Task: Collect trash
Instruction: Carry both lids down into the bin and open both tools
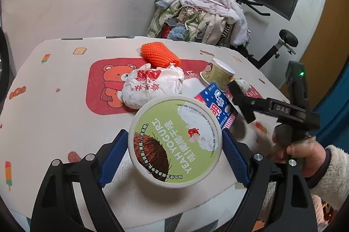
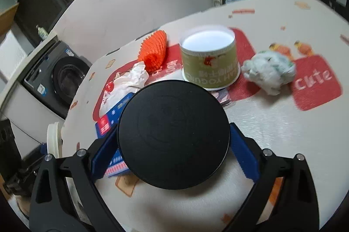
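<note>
- Left wrist view: the left gripper (image 1: 174, 142) has its blue pads on both sides of a round yogurt lid (image 1: 175, 141). The lid is green and white, and it is up off the table (image 1: 54, 114). The pads press its rim, so the lid is held.
- Right wrist view: the right gripper (image 2: 172, 144) holds a black round disc (image 2: 173, 134) between its blue pads. I cannot tell what the disc is. It could be a lid.
- The rest of the trash lies on the table, past both grippers. There is an orange foam net (image 1: 160, 54), a crumpled white wrapper (image 1: 152, 86), a blue and red carton (image 1: 216, 107), and a yogurt cup (image 2: 209, 62).
- What could go wrong: the lid is held only by its thin rim. If it tips, it could slip out and fall on the table.
- The two grippers are close together. One could bump the other, or knock the cup over.
- Both grippers are full, so nothing more can be picked up until one lets go.
- Only the left view shows the person's hand (image 1: 303, 149) on the right gripper's handle, in a fluffy sleeve (image 1: 331, 171), and an exercise bike (image 1: 281, 44) behind the table.
- Only the right view shows a crumpled tissue ball (image 2: 269, 70) next to the cup, and a washing machine (image 2: 65, 79) beside the table.
- I see no trash bin in either view.
</note>
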`<state>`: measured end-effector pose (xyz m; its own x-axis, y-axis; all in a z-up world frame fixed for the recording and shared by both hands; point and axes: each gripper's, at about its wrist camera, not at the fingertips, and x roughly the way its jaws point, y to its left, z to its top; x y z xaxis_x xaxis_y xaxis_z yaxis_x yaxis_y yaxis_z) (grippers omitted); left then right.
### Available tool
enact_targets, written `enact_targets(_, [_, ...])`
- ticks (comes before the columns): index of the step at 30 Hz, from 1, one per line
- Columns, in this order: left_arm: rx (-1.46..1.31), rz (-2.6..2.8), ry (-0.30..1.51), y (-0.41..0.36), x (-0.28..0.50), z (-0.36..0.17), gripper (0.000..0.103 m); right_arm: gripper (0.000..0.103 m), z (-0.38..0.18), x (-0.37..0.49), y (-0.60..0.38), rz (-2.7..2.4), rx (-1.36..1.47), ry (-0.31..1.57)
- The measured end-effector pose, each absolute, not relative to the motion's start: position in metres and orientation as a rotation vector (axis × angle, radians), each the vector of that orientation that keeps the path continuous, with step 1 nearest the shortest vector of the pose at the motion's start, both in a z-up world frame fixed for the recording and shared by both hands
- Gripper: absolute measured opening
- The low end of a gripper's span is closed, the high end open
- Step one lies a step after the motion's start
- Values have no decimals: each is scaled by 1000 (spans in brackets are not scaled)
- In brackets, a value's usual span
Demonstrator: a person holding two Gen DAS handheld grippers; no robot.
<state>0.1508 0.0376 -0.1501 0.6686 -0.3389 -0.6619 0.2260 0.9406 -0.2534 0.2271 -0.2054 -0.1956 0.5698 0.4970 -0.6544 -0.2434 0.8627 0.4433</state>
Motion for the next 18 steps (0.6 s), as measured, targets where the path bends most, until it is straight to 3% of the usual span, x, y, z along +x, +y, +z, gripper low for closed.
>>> enact_targets(18, [-58,-413,846,-13,54,-166,83,94,-159,99,-242,402,203,741])
